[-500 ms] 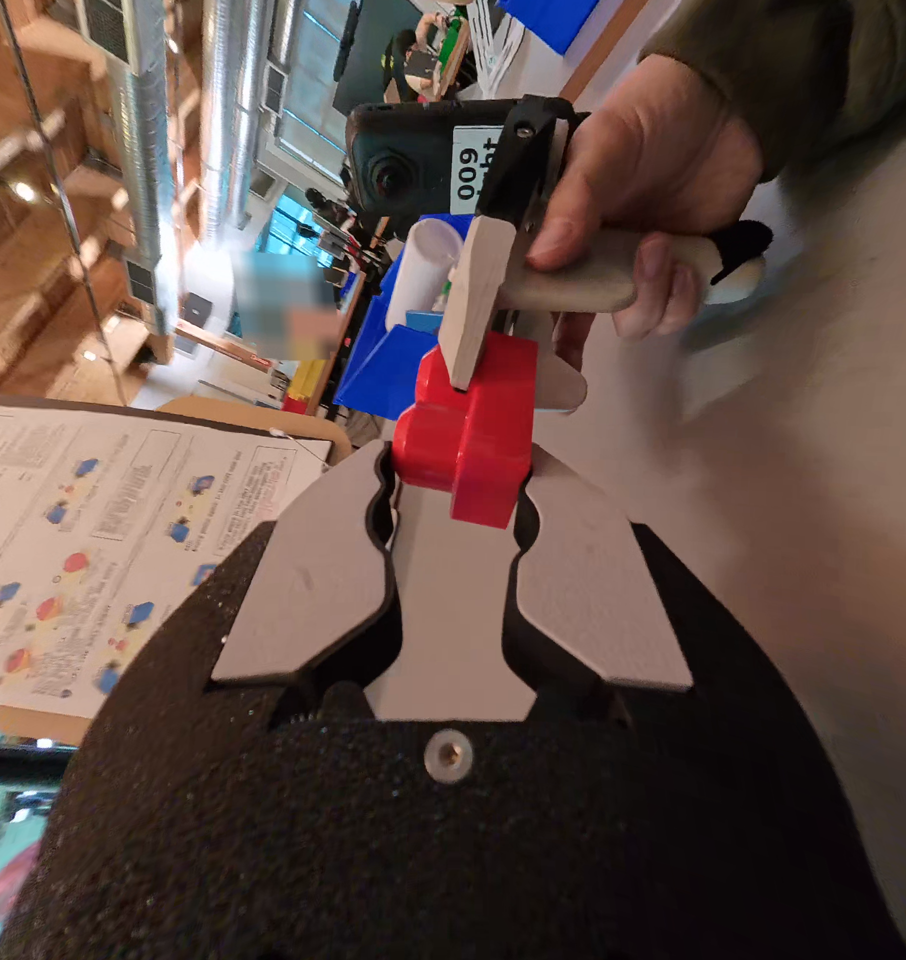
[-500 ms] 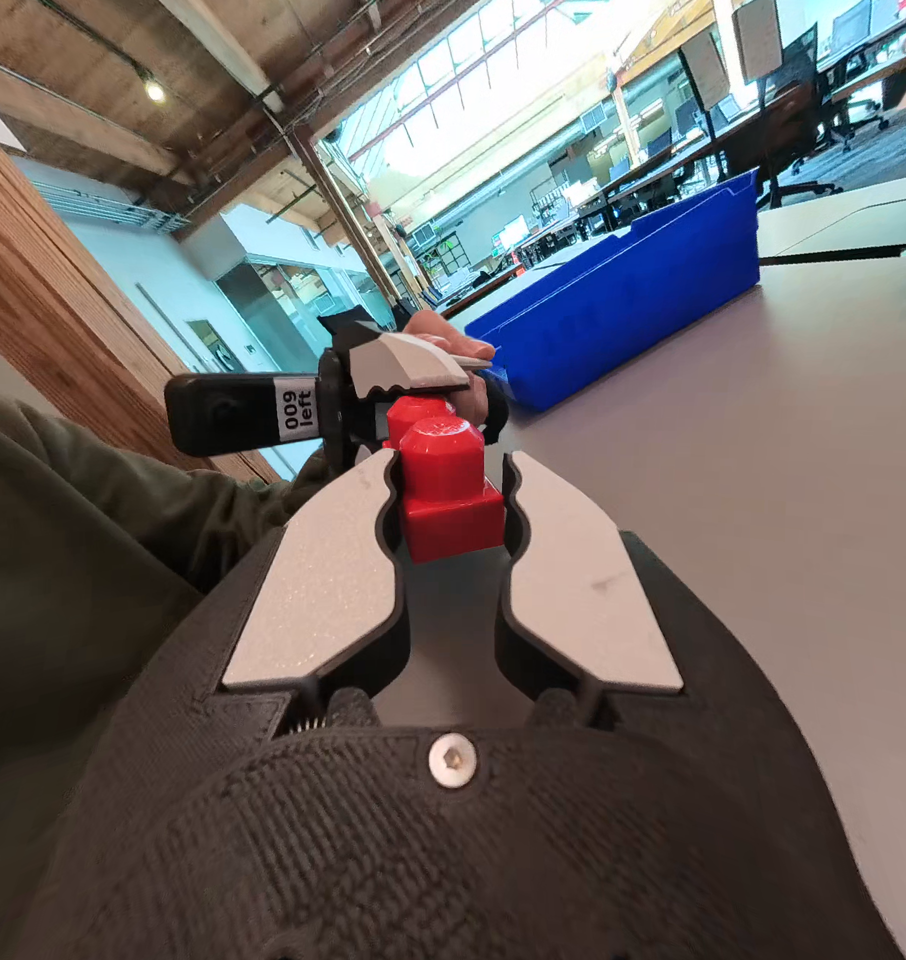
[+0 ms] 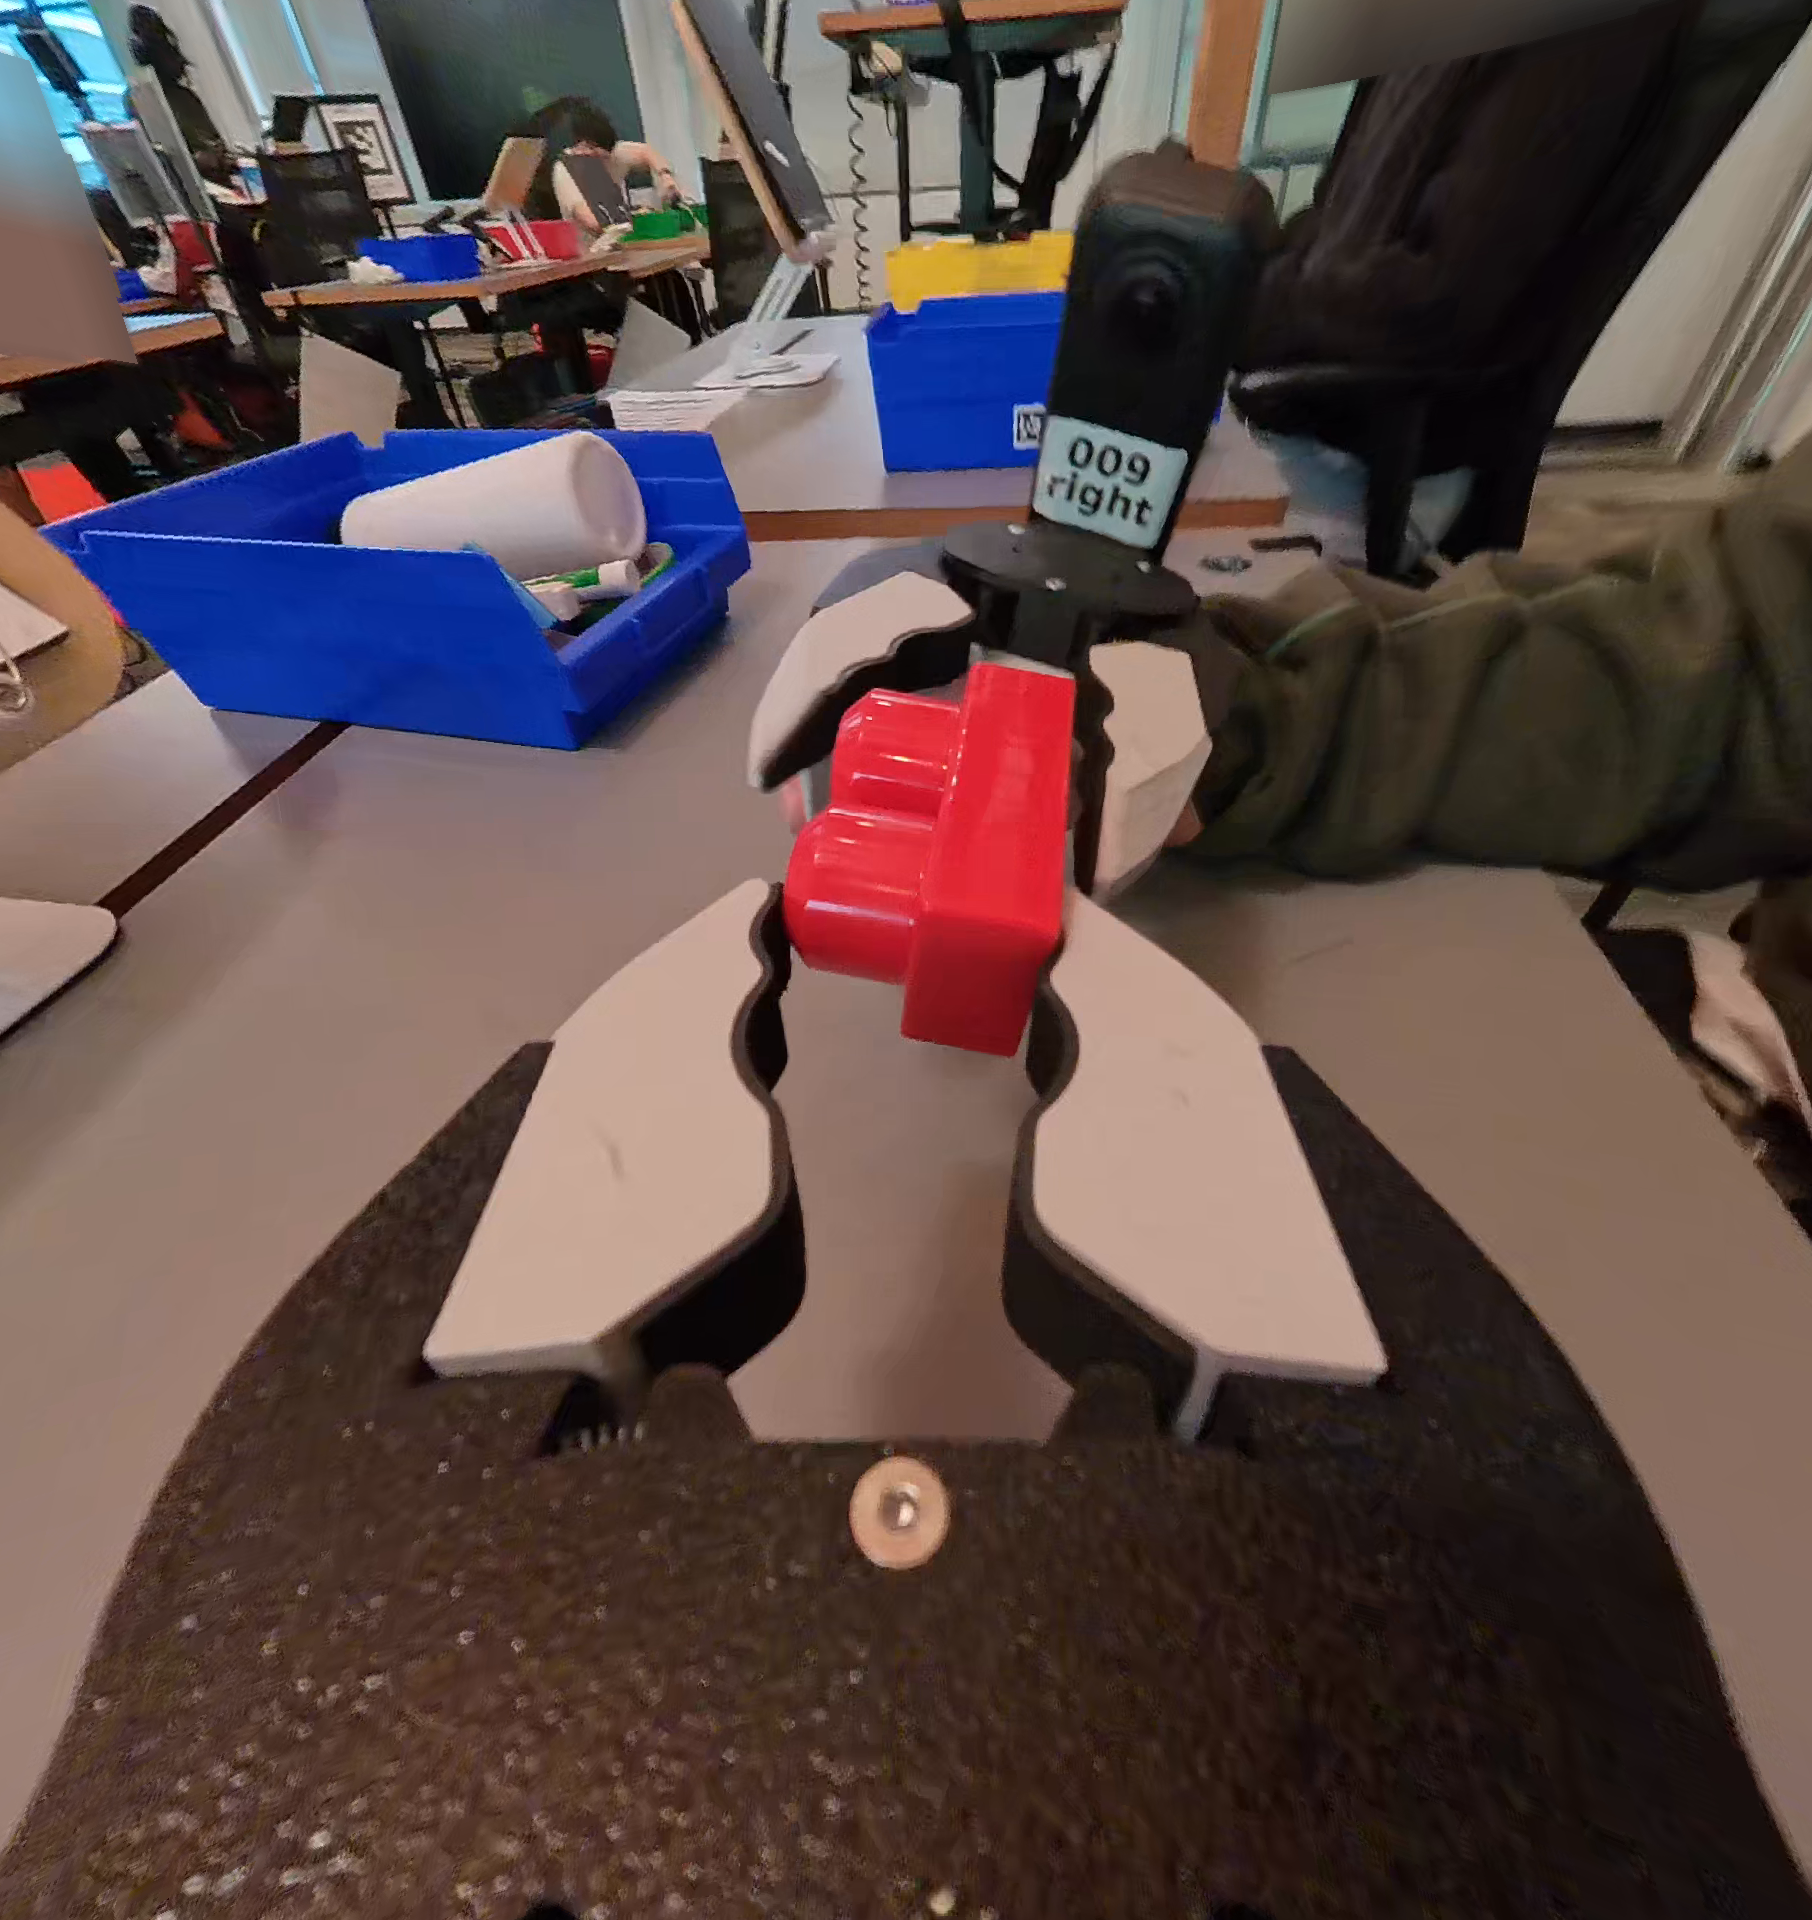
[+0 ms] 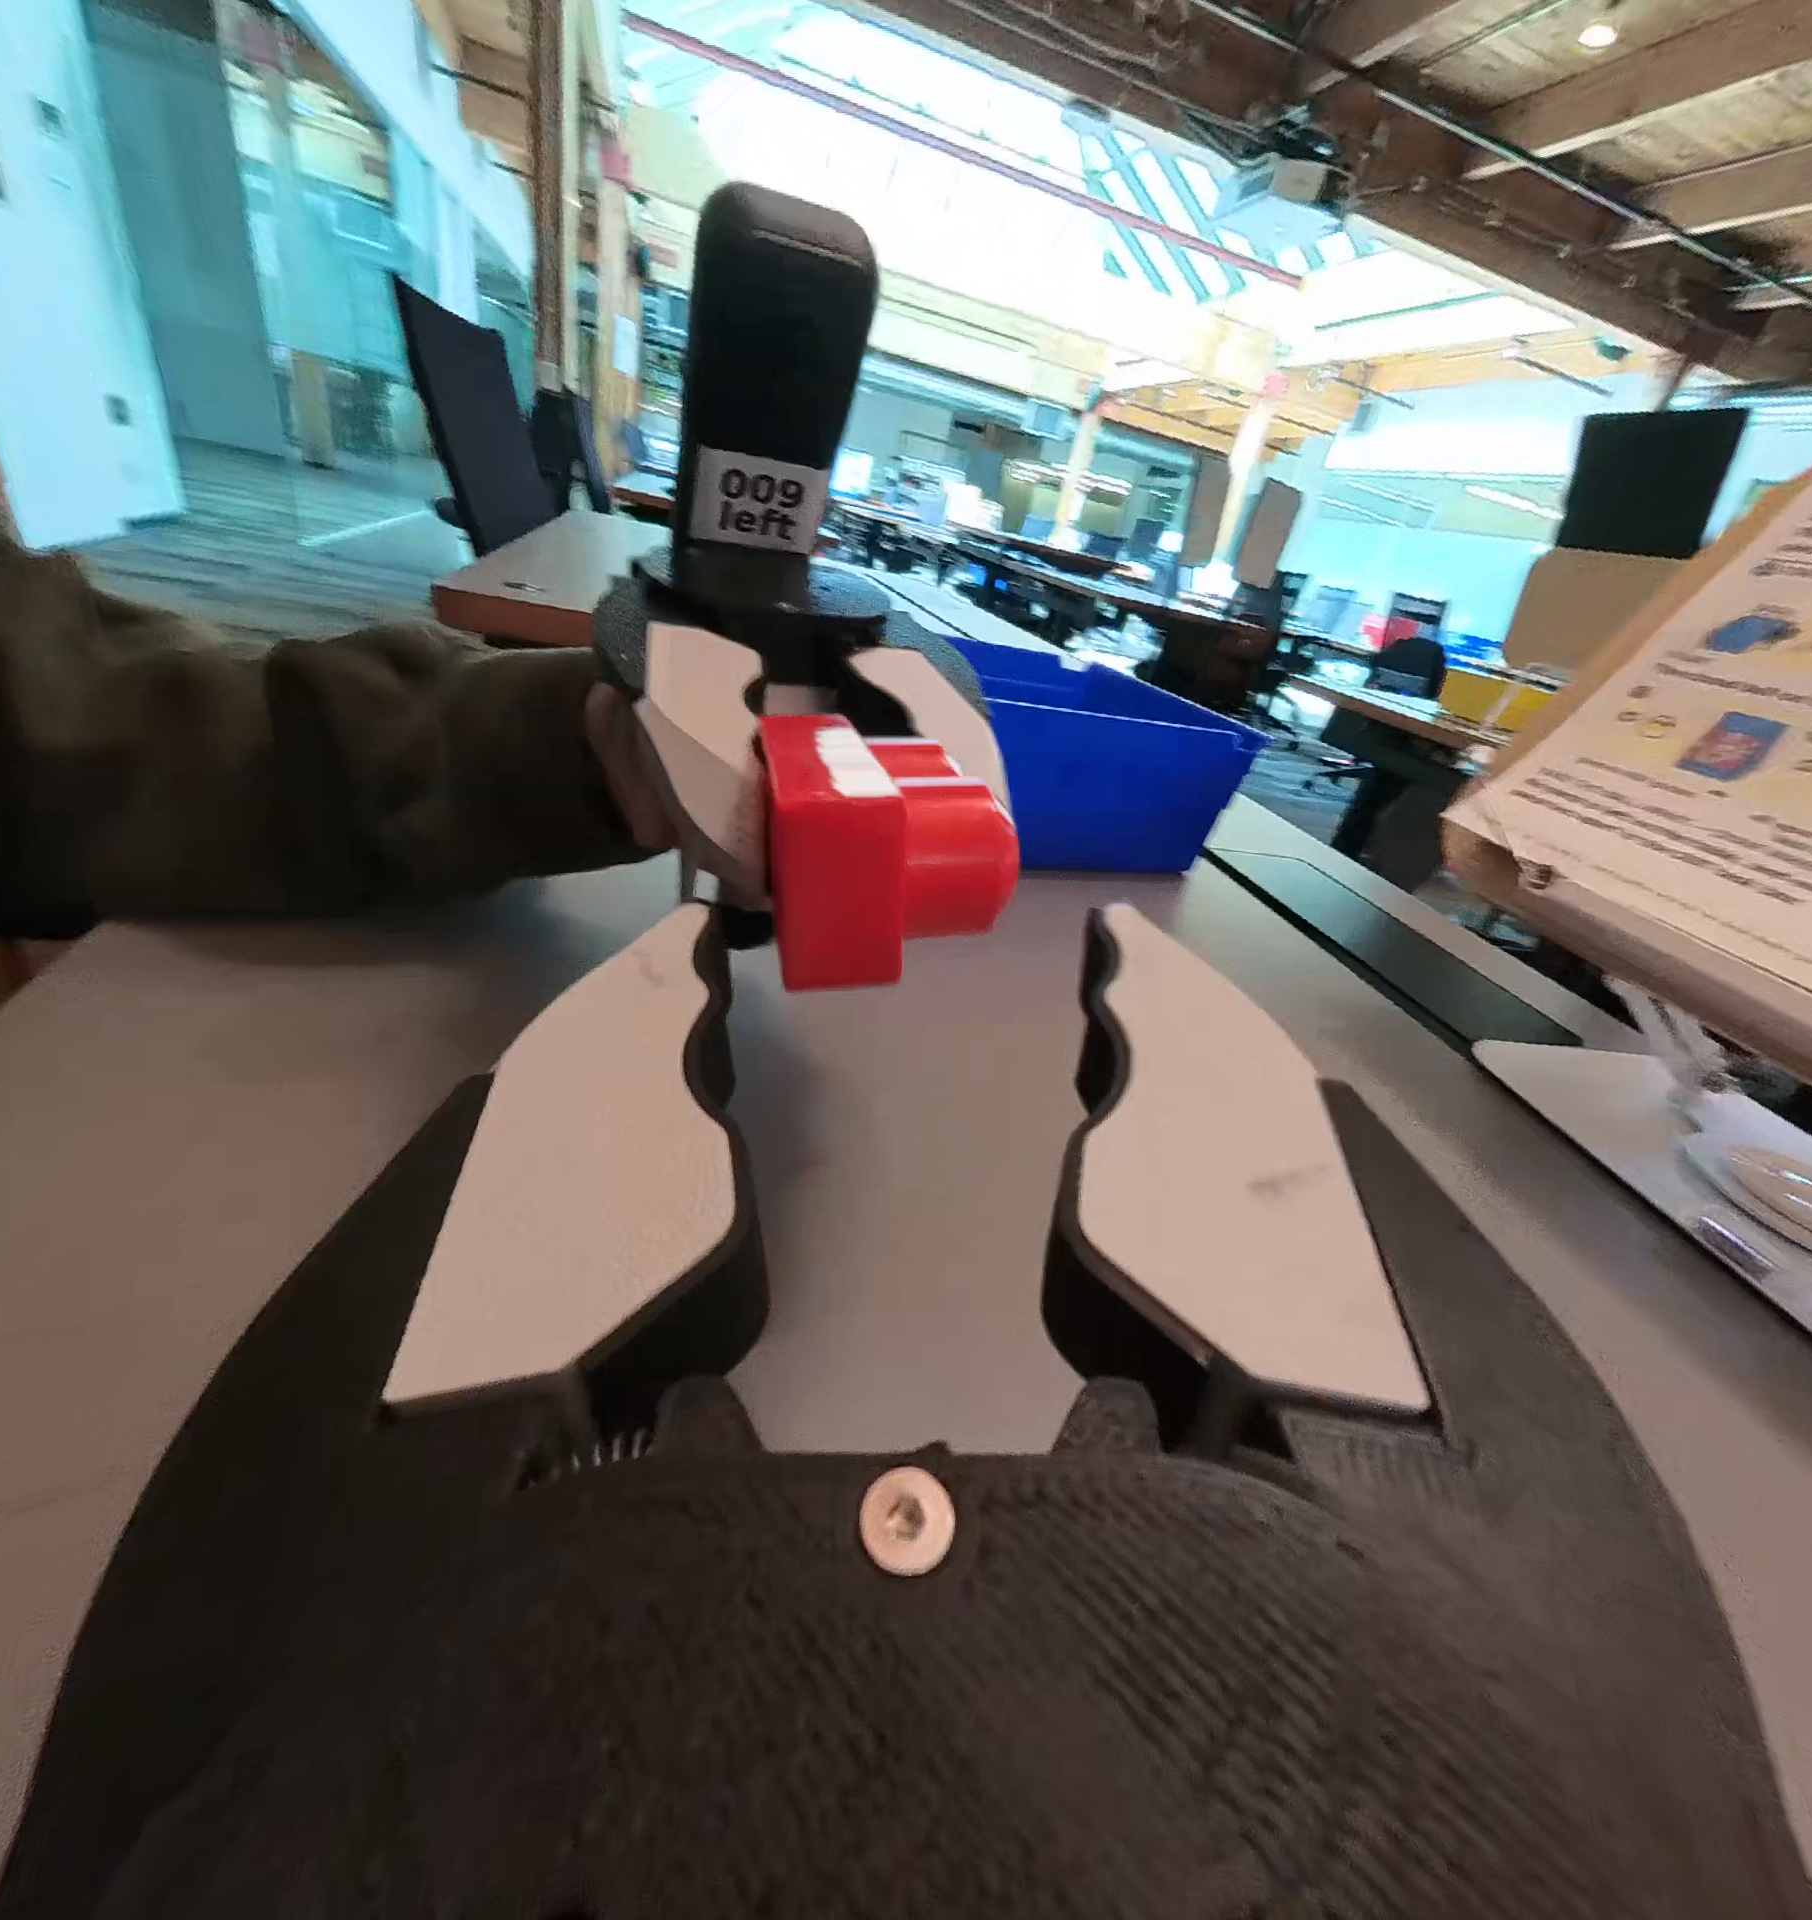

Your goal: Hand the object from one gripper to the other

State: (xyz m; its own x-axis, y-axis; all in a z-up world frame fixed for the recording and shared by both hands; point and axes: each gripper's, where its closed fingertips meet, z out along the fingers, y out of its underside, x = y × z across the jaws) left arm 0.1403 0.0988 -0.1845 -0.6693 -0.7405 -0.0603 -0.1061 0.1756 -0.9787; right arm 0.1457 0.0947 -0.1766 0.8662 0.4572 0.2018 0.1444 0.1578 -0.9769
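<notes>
Over a grey table (image 3: 382, 935) in an open-plan workshop with timber ceiling beams (image 4: 1567, 94), I see one red block (image 3: 933, 883), held in the air. My left gripper (image 3: 917, 920) is clamped on it, the studs facing 9 o'clock in the left wrist view. My right gripper (image 4: 897, 925) stands spread wide with nothing between its fingers; the block sits at 11 o'clock just beyond its left fingertip, whether touching I cannot tell. Two blue bins show in the left wrist view: one (image 3: 382, 644) at 10 o'clock holding a white cylinder (image 3: 497, 509), another (image 3: 959, 384) at 12 o'clock. One instruction sheet (image 4: 1712, 748) leans at 2 o'clock in the right wrist view.
</notes>
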